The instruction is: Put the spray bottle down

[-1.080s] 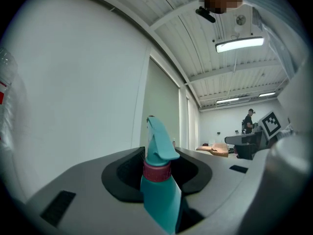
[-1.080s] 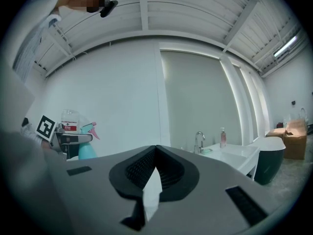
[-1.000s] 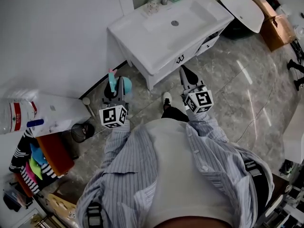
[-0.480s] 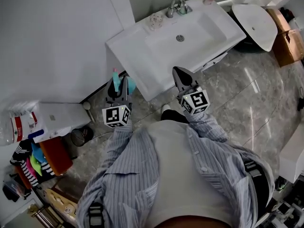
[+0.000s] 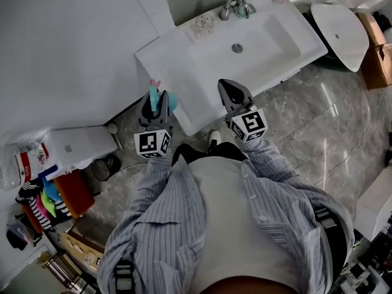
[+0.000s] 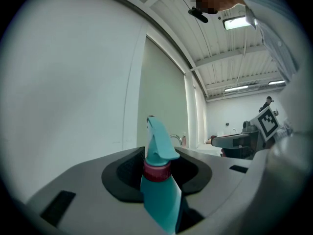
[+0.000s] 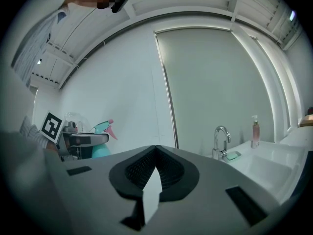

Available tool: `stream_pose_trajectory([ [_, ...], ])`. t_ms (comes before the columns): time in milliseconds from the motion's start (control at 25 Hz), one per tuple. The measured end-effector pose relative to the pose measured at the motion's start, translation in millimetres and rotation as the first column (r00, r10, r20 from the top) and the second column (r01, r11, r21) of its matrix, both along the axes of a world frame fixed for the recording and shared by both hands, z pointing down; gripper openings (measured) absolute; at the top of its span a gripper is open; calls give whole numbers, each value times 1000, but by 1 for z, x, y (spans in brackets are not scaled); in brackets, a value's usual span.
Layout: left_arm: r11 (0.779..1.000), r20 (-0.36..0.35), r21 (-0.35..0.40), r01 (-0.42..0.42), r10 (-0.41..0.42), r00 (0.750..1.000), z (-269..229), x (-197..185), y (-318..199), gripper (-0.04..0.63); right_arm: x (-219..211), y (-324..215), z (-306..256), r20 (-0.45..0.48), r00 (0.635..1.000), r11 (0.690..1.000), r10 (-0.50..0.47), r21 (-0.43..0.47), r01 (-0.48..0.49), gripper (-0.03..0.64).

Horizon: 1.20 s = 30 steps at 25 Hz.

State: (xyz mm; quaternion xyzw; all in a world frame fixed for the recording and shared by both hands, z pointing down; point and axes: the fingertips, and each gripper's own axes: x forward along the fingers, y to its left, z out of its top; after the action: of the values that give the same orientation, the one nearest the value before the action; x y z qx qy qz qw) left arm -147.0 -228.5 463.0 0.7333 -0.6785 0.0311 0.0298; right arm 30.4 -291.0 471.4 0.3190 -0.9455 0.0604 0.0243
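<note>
- Head view alone takes in the whole layout: the person's striped sleeves, the grey marbled floor (image 5: 318,121), the white washbasin (image 5: 165,60) and a toilet (image 5: 340,23) beyond it.
- Left gripper view alone shows the grip up close: the left gripper (image 6: 159,155) has its jaws clamped on a teal spray bottle (image 6: 159,199), just below the bottle's red collar, with the trigger head rising upright above them.
- Right gripper view alone shows the right gripper (image 7: 155,148) with its jaws pressed together and nothing between them (a pale wedge sits low in the gap). It also catches the faucet (image 7: 221,141), a pump bottle (image 7: 255,131) and a green soap dish (image 7: 233,155) on the basin's edge.
- Count: two grippers, one spray bottle, one faucet, one pump bottle, one soap dish.
- From above, the spray bottle (image 5: 170,100) sits in the tips of the left gripper (image 5: 154,101), held off the floor just beside the basin's near left corner. The right gripper (image 5: 226,89) hangs over the basin's front edge, well apart from the bottle.
</note>
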Motion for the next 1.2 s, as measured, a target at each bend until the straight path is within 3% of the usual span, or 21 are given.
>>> stream_pose_trajectory([
  [280, 999, -29, -9, -40, 40, 999, 21, -19, -37, 137, -30, -23, 23, -35, 999, 999, 18, -30, -19, 15],
  [840, 993, -12, -15, -121, 121, 993, 57, -80, -118, 137, -123, -66, 44, -72, 997, 999, 27, -33, -30, 15],
  [1200, 990, -8, -53, -132, 131, 991, 107, -106, -172, 137, -146, -88, 66, -117, 992, 995, 48, -78, -57, 15],
])
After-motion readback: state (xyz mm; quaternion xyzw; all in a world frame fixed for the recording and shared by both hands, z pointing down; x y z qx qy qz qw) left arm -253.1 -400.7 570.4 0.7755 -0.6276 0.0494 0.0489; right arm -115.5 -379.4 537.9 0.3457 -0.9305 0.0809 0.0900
